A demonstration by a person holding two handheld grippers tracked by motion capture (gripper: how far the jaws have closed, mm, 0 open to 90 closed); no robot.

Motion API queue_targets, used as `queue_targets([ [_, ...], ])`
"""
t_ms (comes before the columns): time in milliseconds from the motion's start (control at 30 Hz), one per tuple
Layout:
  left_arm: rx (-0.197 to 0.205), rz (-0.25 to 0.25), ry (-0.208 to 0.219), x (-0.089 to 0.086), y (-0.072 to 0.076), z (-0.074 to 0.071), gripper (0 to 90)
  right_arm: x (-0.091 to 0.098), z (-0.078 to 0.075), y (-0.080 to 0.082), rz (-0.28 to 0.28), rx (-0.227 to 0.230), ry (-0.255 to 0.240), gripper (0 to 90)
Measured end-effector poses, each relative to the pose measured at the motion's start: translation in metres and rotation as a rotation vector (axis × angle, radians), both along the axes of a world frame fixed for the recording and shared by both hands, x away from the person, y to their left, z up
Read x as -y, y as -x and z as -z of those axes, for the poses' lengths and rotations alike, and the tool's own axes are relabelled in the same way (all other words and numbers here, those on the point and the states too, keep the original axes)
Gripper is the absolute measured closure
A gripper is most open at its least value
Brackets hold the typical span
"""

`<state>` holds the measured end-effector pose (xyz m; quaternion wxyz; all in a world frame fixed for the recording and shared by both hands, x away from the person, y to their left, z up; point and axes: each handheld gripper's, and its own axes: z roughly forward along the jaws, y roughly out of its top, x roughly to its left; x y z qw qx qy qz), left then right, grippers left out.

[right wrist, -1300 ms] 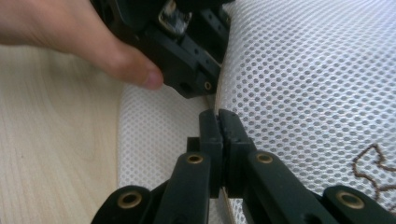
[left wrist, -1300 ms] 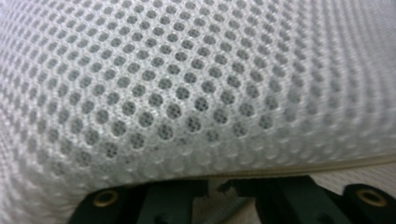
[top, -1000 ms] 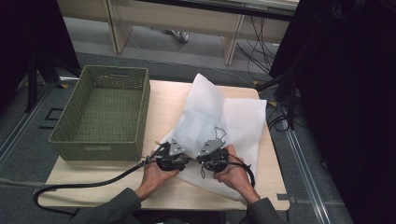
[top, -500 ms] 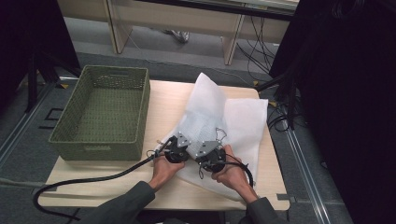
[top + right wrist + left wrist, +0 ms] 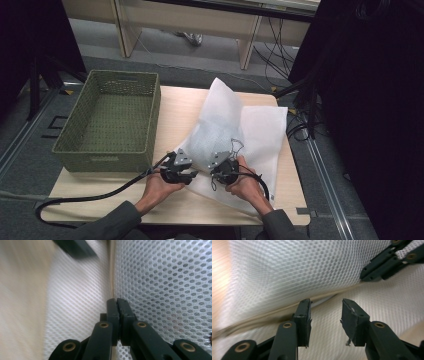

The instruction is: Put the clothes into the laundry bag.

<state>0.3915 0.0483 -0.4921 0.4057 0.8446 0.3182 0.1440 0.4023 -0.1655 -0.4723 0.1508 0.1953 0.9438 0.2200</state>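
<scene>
A white mesh bag (image 5: 250, 130) lies on the wooden table (image 5: 180, 105), its left half raised in a fold. My right gripper (image 5: 117, 301) is shut on the bag's beige-seamed edge (image 5: 111, 277), near the table's front (image 5: 216, 174). Just to its left is my left gripper (image 5: 189, 175). Its jaws (image 5: 325, 302) have just been opening and stand apart, with nothing pinched between the pads. The mesh bag (image 5: 294, 272) and its seam run just beyond the tips. The right gripper's shut jaws (image 5: 387, 265) show at the upper right of the left gripper view.
A green woven basket (image 5: 110, 120) stands on the table's left side, with nothing in it. A thick black cable (image 5: 100, 192) trails from the left gripper over the front left edge. Black curtains and cables flank the table on the right.
My left hand pushed in toward the bag half a second ago and has drawn back to the left and nearer. The right hand and the bag have stayed put.
</scene>
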Motion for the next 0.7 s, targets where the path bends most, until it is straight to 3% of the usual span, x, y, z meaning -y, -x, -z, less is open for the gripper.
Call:
queue_targets([
  [33, -0.001, -0.006, 0.015, -0.004, 0.002, -0.002, 58.1, 0.000, 0.003, -0.001, 0.006, -0.005, 0.012, 89.6],
  [133, 0.009, 0.019, -0.006, -0.011, 0.006, -0.004, 57.6, 0.001, 0.007, -0.004, 0.010, 0.011, 0.050, 89.6],
  [167, -0.030, 0.009, 0.013, -0.013, 0.008, -0.004, 57.5, 0.002, 0.008, -0.005, 0.020, 0.014, 0.054, 89.6],
  [267, -0.011, 0.011, 0.022, -0.015, 0.016, -0.005, 57.0, 0.004, 0.007, -0.009, 0.015, 0.016, 0.069, 89.5],
  [333, -0.002, 0.043, 0.001, -0.017, 0.019, -0.007, 56.1, 0.005, 0.007, -0.009, 0.019, 0.029, 0.078, 89.5],
  [367, -0.016, 0.029, 0.016, -0.017, 0.022, -0.007, 55.6, 0.005, 0.007, -0.009, 0.014, 0.037, 0.083, 89.5],
  [567, 0.012, 0.057, 0.001, -0.020, 0.030, -0.015, 53.2, 0.009, 0.006, -0.009, 0.014, 0.052, 0.121, 89.4],
  [600, 0.000, 0.050, 0.014, -0.020, 0.033, -0.015, 52.8, 0.010, 0.006, -0.010, 0.016, 0.051, 0.123, 89.3],
  [700, 0.035, 0.073, -0.019, -0.025, 0.038, -0.020, 49.9, 0.017, 0.005, -0.010, 0.026, 0.056, 0.129, 89.0],
])
